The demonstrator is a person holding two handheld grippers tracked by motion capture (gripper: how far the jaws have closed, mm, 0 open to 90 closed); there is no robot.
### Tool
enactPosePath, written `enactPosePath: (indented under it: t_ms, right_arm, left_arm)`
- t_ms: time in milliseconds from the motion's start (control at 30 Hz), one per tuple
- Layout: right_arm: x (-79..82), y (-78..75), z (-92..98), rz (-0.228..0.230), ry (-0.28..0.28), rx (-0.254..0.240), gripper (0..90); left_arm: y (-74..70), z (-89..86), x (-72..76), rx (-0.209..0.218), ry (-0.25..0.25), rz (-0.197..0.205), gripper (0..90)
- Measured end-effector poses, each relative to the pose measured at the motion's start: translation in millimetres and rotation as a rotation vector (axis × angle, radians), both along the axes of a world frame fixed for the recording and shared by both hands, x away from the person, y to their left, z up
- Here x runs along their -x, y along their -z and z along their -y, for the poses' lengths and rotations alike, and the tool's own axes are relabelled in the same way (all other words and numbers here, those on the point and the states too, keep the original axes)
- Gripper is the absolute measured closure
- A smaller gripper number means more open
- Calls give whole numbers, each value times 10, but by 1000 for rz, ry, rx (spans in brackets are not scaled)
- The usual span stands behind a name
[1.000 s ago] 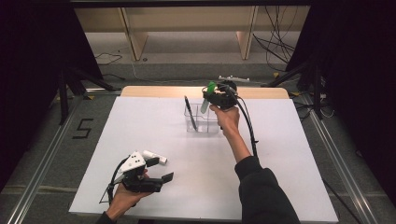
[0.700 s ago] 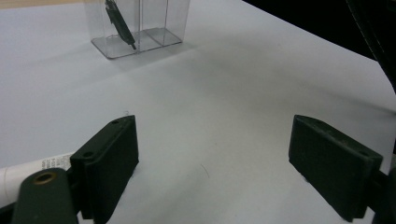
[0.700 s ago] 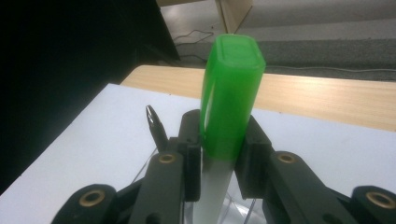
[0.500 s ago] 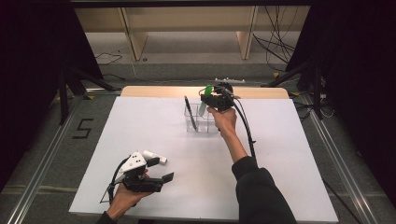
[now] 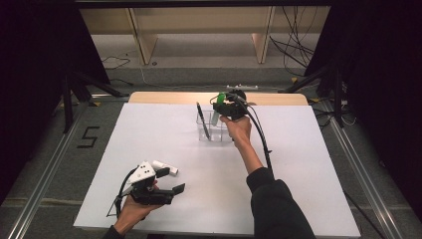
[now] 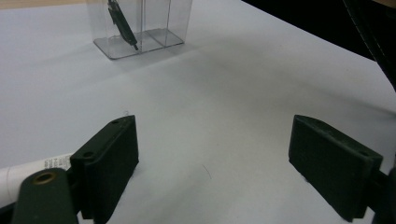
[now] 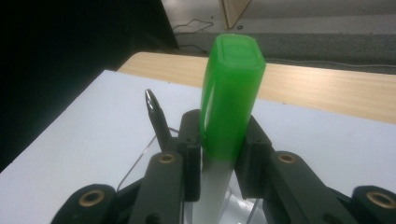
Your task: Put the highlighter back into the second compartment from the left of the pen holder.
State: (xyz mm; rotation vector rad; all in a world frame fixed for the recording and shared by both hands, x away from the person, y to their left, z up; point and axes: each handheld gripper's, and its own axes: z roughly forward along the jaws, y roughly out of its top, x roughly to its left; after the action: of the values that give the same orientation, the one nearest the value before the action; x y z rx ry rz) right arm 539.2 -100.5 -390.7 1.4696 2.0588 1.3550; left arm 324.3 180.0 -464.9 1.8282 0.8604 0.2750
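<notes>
**Lowering the green marker into the holder**

My right gripper (image 5: 217, 107) has its jaws clamped on the marker (image 7: 229, 105), green cap up and pale barrel pointing down. From the high view it hangs over the clear holder (image 5: 213, 128) at the far middle of the table (image 5: 298, 149). A black pen (image 5: 200, 113) stands in the holder's left compartment, leaning left; in the right gripper view its tip rises just beside my left jaw.

As I judge it, the step is to sink the marker into a free compartment. To do that well I keep the barrel upright, line its lower end over the opening to the right of the pen, and go straight down without tipping. The divider and the pen are the hazards: a sideways nudge could catch the thin wall and shove or topple the light holder. I let go only once the barrel's end is inside the walls, opening just enough to clear the cap.

My left gripper (image 5: 164, 191) rests near the table's front edge, jaws wide and empty, with a white tube (image 5: 164, 167) lying just beside it. It sits well apart from the holder.
</notes>
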Motion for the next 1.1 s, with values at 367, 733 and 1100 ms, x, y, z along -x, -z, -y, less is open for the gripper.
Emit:
enactPosePath:
  t_ms: [367, 733, 1100]
  right_arm:
    - [2, -12, 23, -25, 1, -28, 449]
    - [155, -204, 64, 47, -1, 8, 314]
    - [531, -359, -52, 123, -89, 50, 288]
  left_arm:
    - [-6, -21, -5, 9, -14, 4, 155]
    - [-5, -36, -14, 5, -40, 5, 155]
    - [-6, -81, -39, 25, -72, -1, 155]
